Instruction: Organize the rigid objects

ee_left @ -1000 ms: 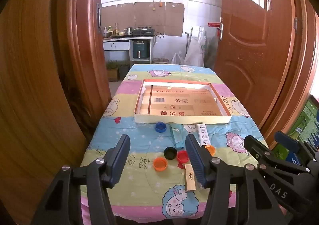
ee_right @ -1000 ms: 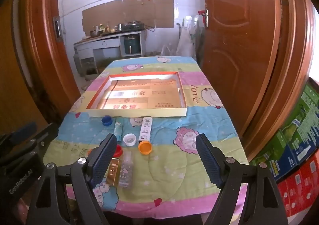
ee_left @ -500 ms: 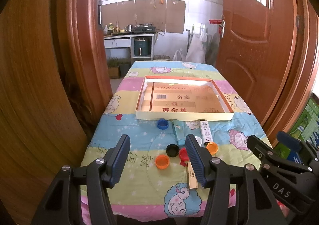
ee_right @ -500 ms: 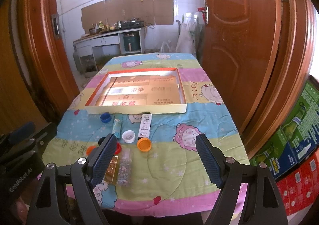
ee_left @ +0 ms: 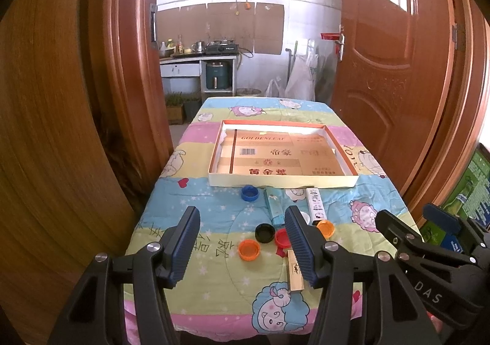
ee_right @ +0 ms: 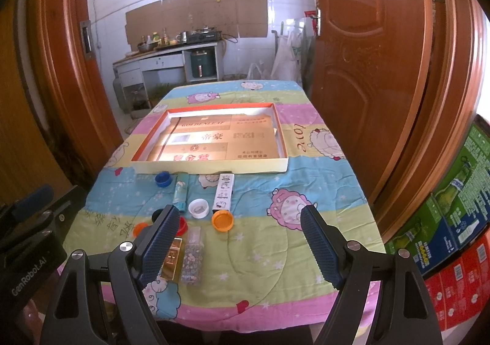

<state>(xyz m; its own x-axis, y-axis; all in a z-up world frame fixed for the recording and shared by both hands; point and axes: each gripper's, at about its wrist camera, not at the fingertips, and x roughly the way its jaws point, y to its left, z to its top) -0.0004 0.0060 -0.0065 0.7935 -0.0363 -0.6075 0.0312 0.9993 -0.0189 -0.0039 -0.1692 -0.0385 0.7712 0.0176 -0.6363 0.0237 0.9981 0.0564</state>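
Tools backed off; tray (ee_left: 284, 182) reads GOLDENLEAF.

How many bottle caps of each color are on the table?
Orange bottle caps: 2
Blue bottle cap: 1
Black bottle cap: 1
Red bottle cap: 1
White bottle cap: 1
Total: 6

Home kitchen (stove (ee_left: 221, 47) on counter (ee_left: 196, 58)) behind wooden doors (ee_left: 389, 75)

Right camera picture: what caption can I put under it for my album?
Open right gripper above bottle caps and small boxes, before an empty tray.
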